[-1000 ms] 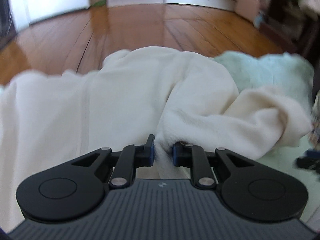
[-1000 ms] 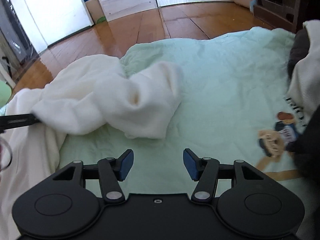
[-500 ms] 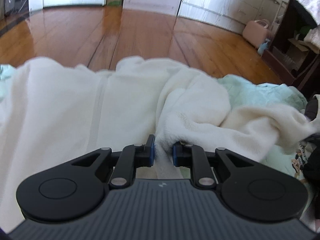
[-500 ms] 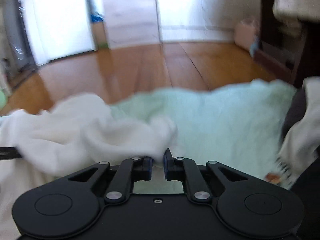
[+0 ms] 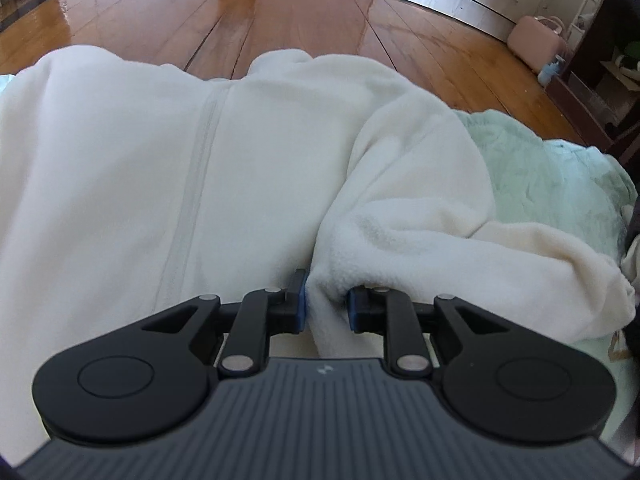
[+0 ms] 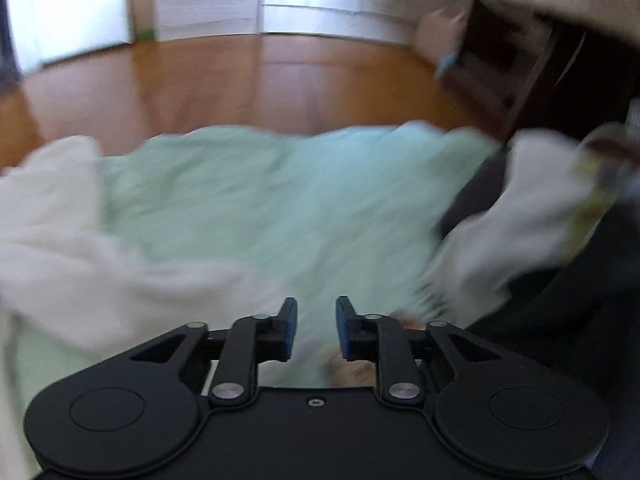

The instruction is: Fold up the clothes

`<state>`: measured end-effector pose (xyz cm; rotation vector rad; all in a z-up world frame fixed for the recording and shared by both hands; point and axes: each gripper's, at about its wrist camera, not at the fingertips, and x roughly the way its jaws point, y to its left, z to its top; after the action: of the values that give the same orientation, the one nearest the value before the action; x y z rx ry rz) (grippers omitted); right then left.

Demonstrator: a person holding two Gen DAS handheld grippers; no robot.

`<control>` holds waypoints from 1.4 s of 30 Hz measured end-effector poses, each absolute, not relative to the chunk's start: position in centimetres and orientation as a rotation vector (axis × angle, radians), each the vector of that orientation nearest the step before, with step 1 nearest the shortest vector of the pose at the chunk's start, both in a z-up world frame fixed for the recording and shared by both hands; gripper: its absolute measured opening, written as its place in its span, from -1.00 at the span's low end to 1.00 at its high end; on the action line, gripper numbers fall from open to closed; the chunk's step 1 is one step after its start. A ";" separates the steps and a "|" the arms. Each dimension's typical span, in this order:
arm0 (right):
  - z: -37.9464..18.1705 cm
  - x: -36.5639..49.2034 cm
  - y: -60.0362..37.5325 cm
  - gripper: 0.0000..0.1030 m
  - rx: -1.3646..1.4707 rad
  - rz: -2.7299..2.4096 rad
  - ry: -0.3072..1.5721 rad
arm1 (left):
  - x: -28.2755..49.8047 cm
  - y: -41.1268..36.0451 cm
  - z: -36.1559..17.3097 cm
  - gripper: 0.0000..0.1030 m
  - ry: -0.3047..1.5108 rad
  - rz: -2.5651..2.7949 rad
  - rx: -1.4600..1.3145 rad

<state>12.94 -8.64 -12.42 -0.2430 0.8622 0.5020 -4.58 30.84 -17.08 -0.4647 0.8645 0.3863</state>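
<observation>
Fingers [image 5: 298, 312] of the left gripper [image 5: 325, 308] are clamped on a fold of a cream fleece garment [image 5: 224, 168], the blue pads pressing the thick fabric from both sides. Most of the garment lies spread flat beyond the gripper, its zip seam [image 5: 192, 188] running away toward the wooden floor [image 5: 304, 12], while one bunched sleeve [image 5: 500, 264] trails off to the right of the grip. Right of the garment, pale green bedding [image 5: 560, 184] shows beneath it. A pink case [image 5: 536, 42] stands on the floor near white cabinets, far beyond the garment.

From the right wrist, heavily blurred, the right gripper [image 6: 316, 330] hangs over the green bedding [image 6: 280, 200] with its fingers [image 6: 289, 330] a little apart; the blur makes it impossible to tell whether any cloth sits between them. The cream garment [image 6: 60, 248] lies to the left of this gripper, and a heap of white and dark clothing [image 6: 520, 220] lies to its right, beside dark wooden furniture [image 6: 520, 72].
</observation>
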 end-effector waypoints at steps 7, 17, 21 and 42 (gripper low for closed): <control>-19.1 10.9 -9.7 0.08 0.265 0.670 1.144 | -5.2 31.2 -17.8 -0.59 0.862 0.392 -0.508; -19.7 11.3 -9.8 0.43 0.372 0.550 1.101 | -8.5 30.9 -17.8 -0.58 0.876 0.473 -0.598; -21.6 13.5 -10.8 0.68 0.538 0.458 1.166 | -8.5 30.8 -17.7 -0.59 0.876 0.456 -0.601; 1.1 16.9 -9.9 -0.90 -0.401 0.187 0.281 | -7.2 28.2 -14.8 0.16 0.794 0.105 -0.547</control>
<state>16.86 -9.95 1.06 -0.4015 0.2812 0.1875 -7.22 28.16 -14.83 -0.5473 0.7945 0.1052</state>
